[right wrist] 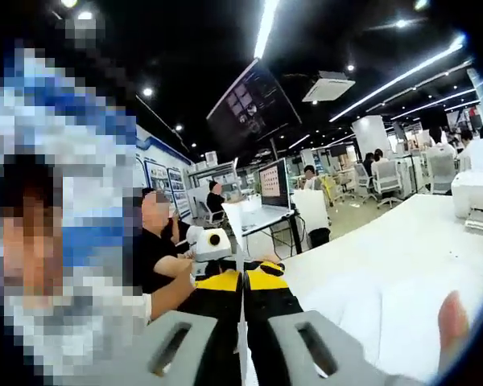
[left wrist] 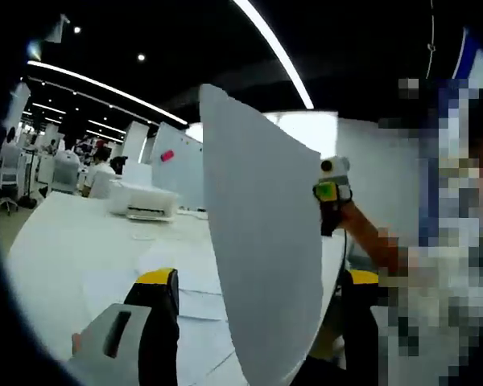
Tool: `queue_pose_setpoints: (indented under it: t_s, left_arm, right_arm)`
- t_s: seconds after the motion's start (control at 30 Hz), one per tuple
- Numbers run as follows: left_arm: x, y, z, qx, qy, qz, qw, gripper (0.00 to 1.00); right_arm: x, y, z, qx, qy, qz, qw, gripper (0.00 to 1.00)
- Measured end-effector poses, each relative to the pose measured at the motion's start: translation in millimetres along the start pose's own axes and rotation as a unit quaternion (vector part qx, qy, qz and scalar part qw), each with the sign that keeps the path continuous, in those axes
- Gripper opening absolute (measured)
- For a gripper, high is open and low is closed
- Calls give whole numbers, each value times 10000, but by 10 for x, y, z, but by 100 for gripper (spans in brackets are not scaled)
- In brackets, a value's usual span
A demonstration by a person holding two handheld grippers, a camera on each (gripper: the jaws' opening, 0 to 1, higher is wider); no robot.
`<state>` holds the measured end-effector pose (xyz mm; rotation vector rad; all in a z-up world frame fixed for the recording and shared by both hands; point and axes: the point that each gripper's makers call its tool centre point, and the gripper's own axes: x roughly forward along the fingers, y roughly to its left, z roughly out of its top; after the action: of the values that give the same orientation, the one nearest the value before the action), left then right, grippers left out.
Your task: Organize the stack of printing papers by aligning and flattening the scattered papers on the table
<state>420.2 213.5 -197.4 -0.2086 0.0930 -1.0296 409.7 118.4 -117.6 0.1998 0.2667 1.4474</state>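
Nearest to you in the right gripper view, your right gripper (right wrist: pixel 242 277) has its two yellow-tipped black jaws pressed together on the thin edge of a sheet of paper (right wrist: pixel 236 225), which shows here only as a narrow white sliver rising between the tips. The grey moulded housings at the base of the jaws look matte and hard, each with a slotted opening.

In the left gripper view, that same sheet (left wrist: pixel 262 241) stands upright as a broad, smooth white panel with a gently curved edge and a pointed upper corner. Your left gripper (left wrist: pixel 258 277) has one yellow-capped black jaw showing to the left of the sheet and the other to its right, partly hidden behind it. The jaws stand well apart and I cannot tell whether either one touches the paper. The right gripper (left wrist: pixel 332 193) comes into this view from the right, gripping the sheet's far edge.

Below, more loose sheets (left wrist: pixel 185 281) lie flat and overlapping on the white table (left wrist: pixel 72 241), which is smooth and pale. Farther along the table sits a boxy white printer (left wrist: pixel 145 201). Beyond it stand white partition panels (left wrist: pixel 173 157), and long bright light strips (left wrist: pixel 274 48) run across the dark ceiling.
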Motion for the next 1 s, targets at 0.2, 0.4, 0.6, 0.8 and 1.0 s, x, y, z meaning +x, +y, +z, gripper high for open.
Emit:
queue_pose_setpoints:
  t_s: [0.2,0.4,0.6,0.8,1.0]
  left_arm:
    - [-24,80,-221,129,672,207,9974,81]
    - [-28,64,-319,87,863,178,9961,81]
    - [-18,-28,-315,-158,813,-47,9966,75]
    - [7,-104,-204,-225,655,-157,9975,70]
    - [-25,-52,-70,-443,415,-124,9981,49]
  right_arm:
    - [88,-57,-51,71,116,22,9999,0]
    - [163,-24,-100,138,151,119,9997,0]
    - [191,-53,-135,281,207,186,9992,0]
    - [216,-180,-66,580,-86,274,9979,0]
    - [261,-213,-65,636,-192,301,9973,0]
